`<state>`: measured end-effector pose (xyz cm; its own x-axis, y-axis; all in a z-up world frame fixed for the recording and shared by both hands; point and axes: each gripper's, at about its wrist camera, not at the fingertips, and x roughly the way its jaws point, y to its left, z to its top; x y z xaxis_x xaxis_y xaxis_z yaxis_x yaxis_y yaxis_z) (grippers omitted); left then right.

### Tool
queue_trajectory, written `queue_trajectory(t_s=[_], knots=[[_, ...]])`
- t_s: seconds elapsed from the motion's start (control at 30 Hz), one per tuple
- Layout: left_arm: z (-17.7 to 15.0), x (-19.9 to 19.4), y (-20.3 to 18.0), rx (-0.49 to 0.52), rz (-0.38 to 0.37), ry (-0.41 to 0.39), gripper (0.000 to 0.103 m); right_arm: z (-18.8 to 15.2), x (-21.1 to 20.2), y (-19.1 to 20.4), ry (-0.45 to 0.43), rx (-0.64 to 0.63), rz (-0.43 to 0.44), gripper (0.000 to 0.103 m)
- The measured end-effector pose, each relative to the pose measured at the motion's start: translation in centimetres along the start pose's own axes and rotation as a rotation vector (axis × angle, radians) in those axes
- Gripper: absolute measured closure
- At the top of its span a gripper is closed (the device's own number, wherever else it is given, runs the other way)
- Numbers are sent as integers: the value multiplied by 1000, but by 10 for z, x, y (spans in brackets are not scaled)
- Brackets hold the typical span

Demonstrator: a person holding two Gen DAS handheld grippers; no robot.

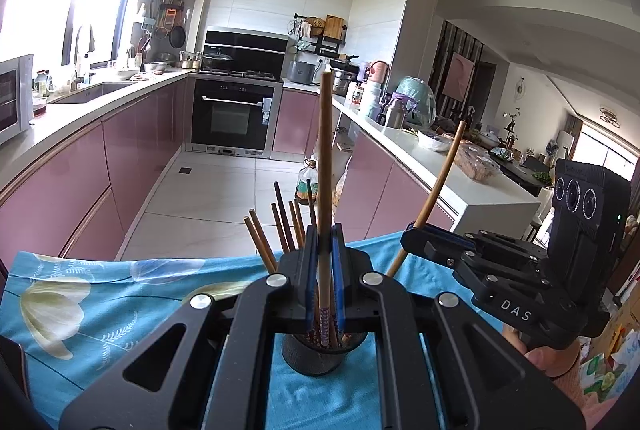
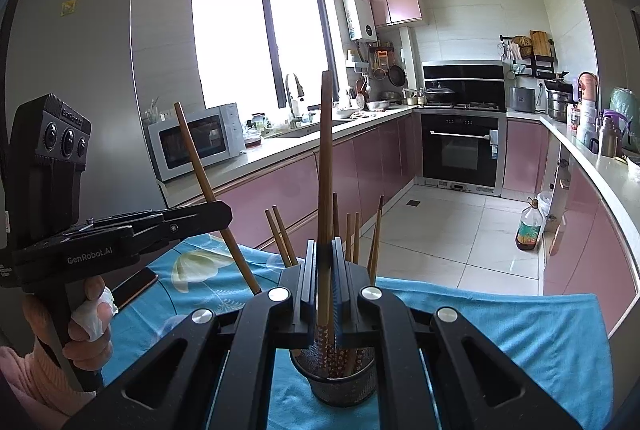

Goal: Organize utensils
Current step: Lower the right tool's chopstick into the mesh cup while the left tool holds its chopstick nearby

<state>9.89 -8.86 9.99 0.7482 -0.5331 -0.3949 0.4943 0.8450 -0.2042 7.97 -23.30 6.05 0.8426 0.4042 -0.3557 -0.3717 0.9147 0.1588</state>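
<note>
we saw the left gripper (image 1: 325, 250) clamped on one chopstick (image 1: 325, 166), upright above the holder (image 1: 316, 356). the right gripper (image 2: 325, 262) pinched a second chopstick (image 2: 325, 166) over the same holder, on a blue cloth (image 1: 100, 314).

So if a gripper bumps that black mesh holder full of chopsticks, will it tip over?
Possibly. The mesh holder looks small and light, and the chopsticks stand well above its rim, leaning outward. It sits on a blue cloth, so it may slide or wobble first.
</note>
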Motion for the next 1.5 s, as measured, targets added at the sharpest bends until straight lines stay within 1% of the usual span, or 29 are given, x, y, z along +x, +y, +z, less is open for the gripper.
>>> queue_trajectory(t_s=[0.53,1.5], knots=[[-1,16,10,-14,3,38,95,-1,13,-5,31,20,-14,97],[-19,48,18,-21,25,125,95,-16,32,-16,90,48,-16,97]])
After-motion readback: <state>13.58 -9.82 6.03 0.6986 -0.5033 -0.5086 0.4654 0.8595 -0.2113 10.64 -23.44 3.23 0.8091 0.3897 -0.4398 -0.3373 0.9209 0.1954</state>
